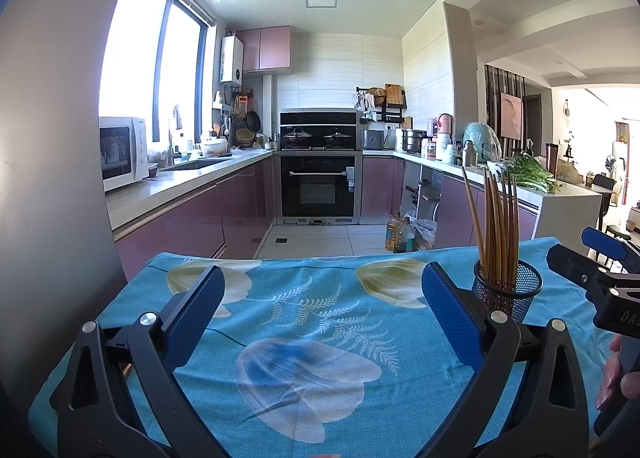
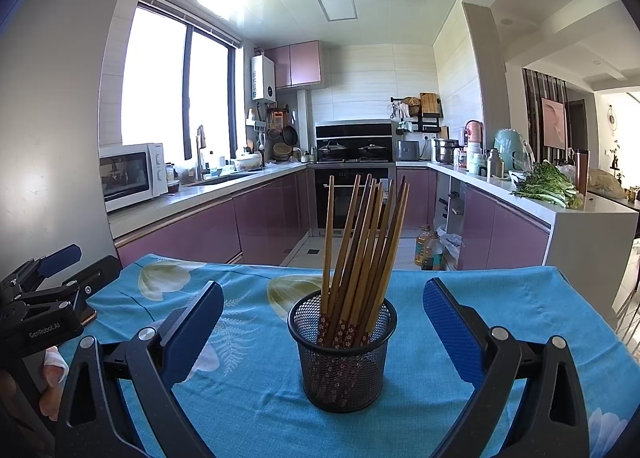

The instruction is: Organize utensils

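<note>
A black mesh cup (image 2: 342, 354) stands upright on the blue floral cloth (image 2: 256, 402), holding several wooden chopsticks (image 2: 362, 254) that lean to the right. My right gripper (image 2: 323, 322) is open, its blue pads on either side of the cup and apart from it. In the left wrist view the same cup (image 1: 507, 290) with its chopsticks (image 1: 498, 225) sits just right of the right pad. My left gripper (image 1: 323, 306) is open over bare cloth (image 1: 312, 338) with nothing between its fingers. Each gripper shows at the edge of the other's view.
The table's far edge drops to a tiled kitchen floor. Purple cabinets, a microwave (image 1: 122, 151), an oven (image 1: 318, 185) and a counter with greens (image 2: 548, 187) lie beyond. A hand (image 1: 612, 378) holds the right gripper's handle at the right edge.
</note>
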Demonstrator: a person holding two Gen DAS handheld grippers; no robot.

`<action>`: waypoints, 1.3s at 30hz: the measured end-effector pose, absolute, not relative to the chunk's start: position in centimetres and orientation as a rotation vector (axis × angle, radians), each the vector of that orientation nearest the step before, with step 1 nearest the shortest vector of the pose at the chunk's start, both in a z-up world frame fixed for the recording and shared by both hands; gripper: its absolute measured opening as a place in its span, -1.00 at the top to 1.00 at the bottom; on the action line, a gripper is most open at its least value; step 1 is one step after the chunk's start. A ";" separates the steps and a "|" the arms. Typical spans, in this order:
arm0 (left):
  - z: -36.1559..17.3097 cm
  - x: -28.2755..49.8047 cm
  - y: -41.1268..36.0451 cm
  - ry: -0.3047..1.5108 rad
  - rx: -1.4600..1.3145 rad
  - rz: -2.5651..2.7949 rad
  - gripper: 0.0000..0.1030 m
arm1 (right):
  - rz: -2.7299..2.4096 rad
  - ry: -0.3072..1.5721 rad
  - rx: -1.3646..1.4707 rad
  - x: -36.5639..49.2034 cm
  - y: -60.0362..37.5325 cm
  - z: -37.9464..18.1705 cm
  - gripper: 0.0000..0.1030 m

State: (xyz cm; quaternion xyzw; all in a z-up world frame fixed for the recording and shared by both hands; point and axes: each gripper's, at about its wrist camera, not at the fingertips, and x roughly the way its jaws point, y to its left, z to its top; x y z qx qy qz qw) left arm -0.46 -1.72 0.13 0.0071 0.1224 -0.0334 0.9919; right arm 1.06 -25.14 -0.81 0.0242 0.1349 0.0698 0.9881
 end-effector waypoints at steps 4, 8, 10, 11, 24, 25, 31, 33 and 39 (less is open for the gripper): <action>0.1 -0.4 -1.7 0.244 0.014 -0.066 -0.89 | 0.139 0.269 0.048 1.1 -25.1 -0.8 -0.88; 0.1 -0.4 -1.7 0.245 0.014 -0.065 -0.89 | 0.137 0.267 0.049 1.0 -25.1 -0.7 -0.88; 0.2 -0.4 -1.7 0.242 0.014 -0.064 -0.89 | 0.138 0.268 0.048 1.0 -25.0 -0.8 -0.88; 0.2 -0.4 -1.7 0.244 0.014 -0.065 -0.89 | 0.137 0.267 0.047 0.9 -25.0 -0.7 -0.88; 0.2 -0.4 -1.8 0.244 0.015 -0.065 -0.89 | 0.138 0.268 0.049 0.9 -24.8 -0.7 -0.88; 0.1 -0.4 -1.8 0.244 0.016 -0.064 -0.89 | 0.137 0.268 0.049 0.9 -24.8 -0.7 -0.88; 0.2 -0.5 -1.8 0.241 0.016 -0.068 -0.89 | 0.139 0.269 0.053 1.0 -24.8 -0.7 -0.88; 0.4 -0.5 -1.8 0.237 0.017 -0.067 -0.89 | 0.138 0.270 0.052 1.0 -24.8 -0.7 -0.88; 0.4 -0.3 -1.8 0.232 0.015 -0.071 -0.89 | 0.137 0.269 0.051 1.0 -24.9 -0.7 -0.88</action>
